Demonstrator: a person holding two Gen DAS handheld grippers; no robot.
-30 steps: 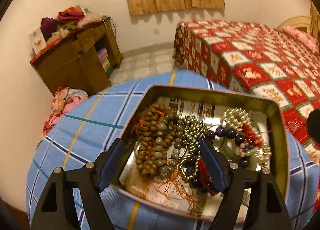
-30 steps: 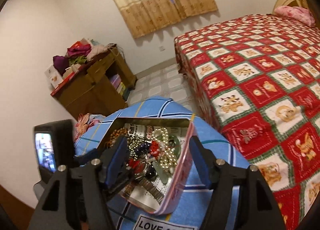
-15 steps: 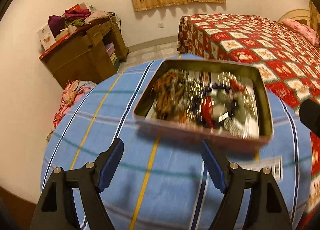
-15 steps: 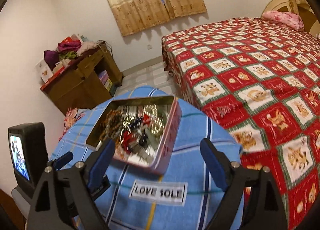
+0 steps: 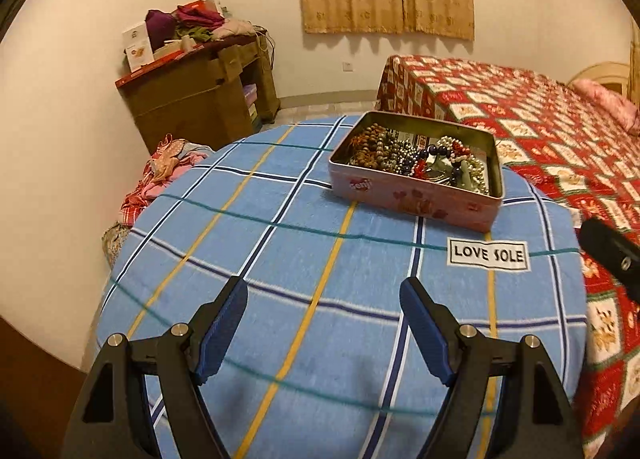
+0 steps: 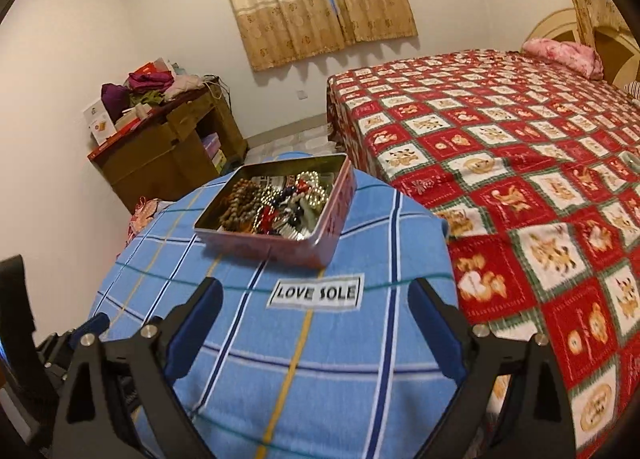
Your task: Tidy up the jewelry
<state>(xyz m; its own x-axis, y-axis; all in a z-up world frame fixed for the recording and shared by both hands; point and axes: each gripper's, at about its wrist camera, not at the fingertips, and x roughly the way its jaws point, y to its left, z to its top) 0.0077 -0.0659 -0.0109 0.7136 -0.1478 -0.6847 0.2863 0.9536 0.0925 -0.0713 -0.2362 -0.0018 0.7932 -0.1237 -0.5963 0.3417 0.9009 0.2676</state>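
I have both tools pulled well back from the tin point(image 5: 416, 195), which sits on the blue checked cloth point(image 5: 280, 259) covering the tabletop, toward its far side, on the edge nearest the bed point(image 6: 520, 139). The tin is open-topped and the jewelry point(image 5: 416, 159) lies heaped inside it: brown wooden beads on the side away from the bed, dark blue and red beads in the middle, pale pearl strands on the bed side, all tangled together, so I judge the sorting has hardly begun. My left gripper point(image 5: 322, 327) hovers over the near part of the cloth with its fingers spread wide and nothing between them; my right gripper point(image 6: 316, 323) is likewise spread and empty, framing the "LOVE SOLE" label point(image 6: 316, 293) that lies just in front of the tin. I keep both held high and apart like this so each camera takes in the whole tin and I can choose a strand before reaching in. The bare cloth in front of the tin looks like the natural place to lay pieces out. Picking one strand without dragging its neighbours along will be the tricky part.
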